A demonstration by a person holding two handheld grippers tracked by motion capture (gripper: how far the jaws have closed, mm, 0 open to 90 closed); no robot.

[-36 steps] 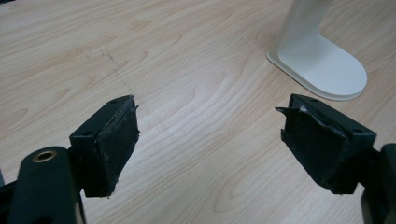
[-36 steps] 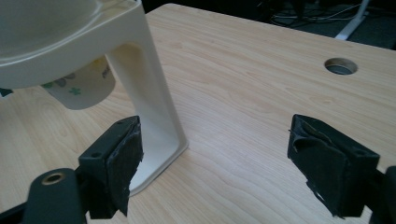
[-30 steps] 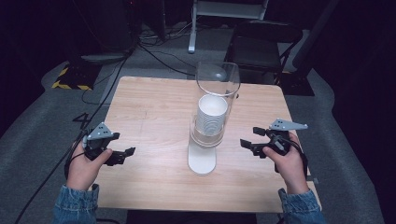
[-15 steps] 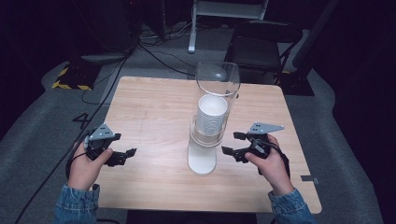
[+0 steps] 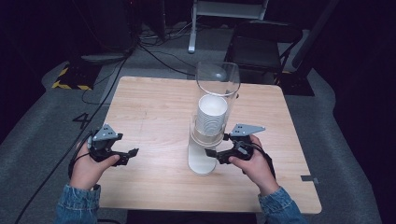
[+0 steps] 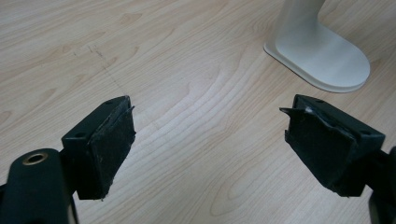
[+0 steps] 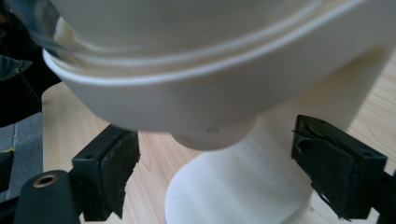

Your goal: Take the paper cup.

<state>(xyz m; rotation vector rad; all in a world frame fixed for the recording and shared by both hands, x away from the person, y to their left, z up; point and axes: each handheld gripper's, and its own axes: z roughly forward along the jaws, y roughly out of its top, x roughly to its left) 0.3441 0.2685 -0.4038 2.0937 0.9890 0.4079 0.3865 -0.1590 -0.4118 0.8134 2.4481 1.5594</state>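
A cup dispenser stands mid-table: a clear tube point(image 5: 217, 88) holds a stack of white paper cups point(image 5: 211, 114) above a white stand point(image 5: 201, 161). My right gripper point(image 5: 214, 156) sits just right of the stand's foot, pointing at it. In the right gripper view its jaws point(image 7: 215, 163) stand wide and have just been opening; the stand's stem point(image 7: 233, 186) and white collar point(image 7: 187, 98) loom close ahead, and the pads touch nothing. My left gripper point(image 5: 131, 157) rests at the table's left, open and empty point(image 6: 210, 135), with the stand's foot point(image 6: 322, 56) farther off.
The wooden table point(image 5: 154, 102) has bare surface left and behind the dispenser. Beyond its far edge stand a black chair point(image 5: 261, 42) and floor cables point(image 5: 140, 46). Yellow-black tape point(image 5: 70, 79) marks the floor at left.
My right hand has moved left and slightly down, from the table's right side up to the dispenser's stand. The left hand has stayed put.
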